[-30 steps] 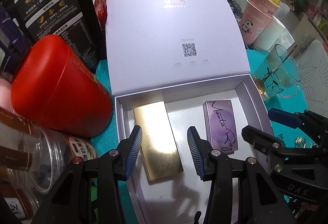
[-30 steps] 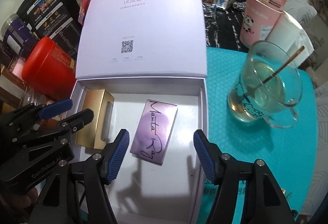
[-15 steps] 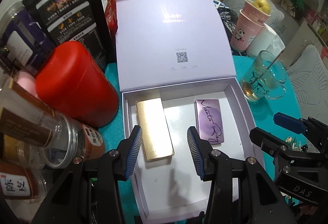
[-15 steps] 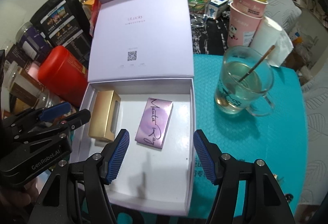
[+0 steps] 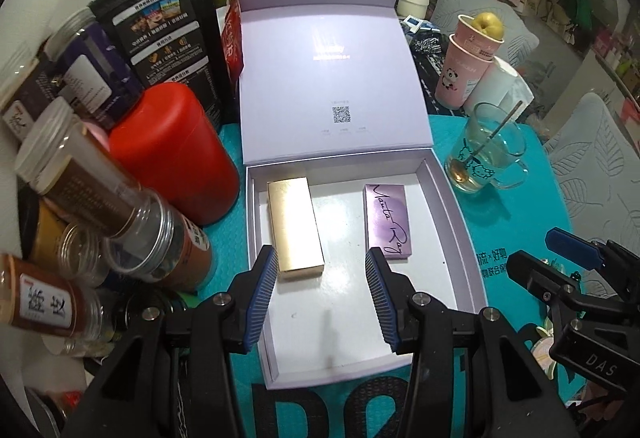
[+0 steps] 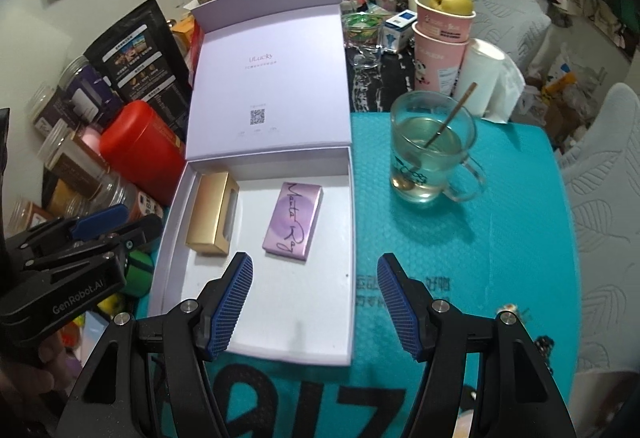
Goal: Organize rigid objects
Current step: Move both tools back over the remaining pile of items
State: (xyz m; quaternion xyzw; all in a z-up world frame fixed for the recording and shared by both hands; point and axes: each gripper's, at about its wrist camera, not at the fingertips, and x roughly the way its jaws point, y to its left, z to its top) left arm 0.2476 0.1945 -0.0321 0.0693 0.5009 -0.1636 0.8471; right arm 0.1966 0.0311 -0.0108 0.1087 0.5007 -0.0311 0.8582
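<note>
An open lilac gift box (image 5: pixel 448 213) (image 6: pixel 352 222) lies on the teal mat with its lid (image 5: pixel 328 77) (image 6: pixel 272 85) folded back. Inside it a gold box (image 5: pixel 294 228) (image 6: pixel 210 213) lies at the left and a purple box with black script (image 5: pixel 387 220) (image 6: pixel 294 220) at the right. My left gripper (image 5: pixel 322 294) hovers above the box's near half, open, with nothing between its fingers. My right gripper (image 6: pixel 314 304) hangs over the box's right wall, open and empty too.
A red canister (image 5: pixel 172 153) (image 6: pixel 140 149), several jars (image 5: pixel 80 197) and a black pouch (image 5: pixel 160 29) crowd the box's left side. A glass mug with a spoon (image 5: pixel 484 153) (image 6: pixel 432 157), stacked pink cups holding a yellow fruit (image 6: pixel 442 37) and a paper roll (image 6: pixel 488 77) stand to the right.
Both grippers have drawn up and back from the box, so it looks smaller and more of the table shows. The gold and purple boxes stay where they lay.
</note>
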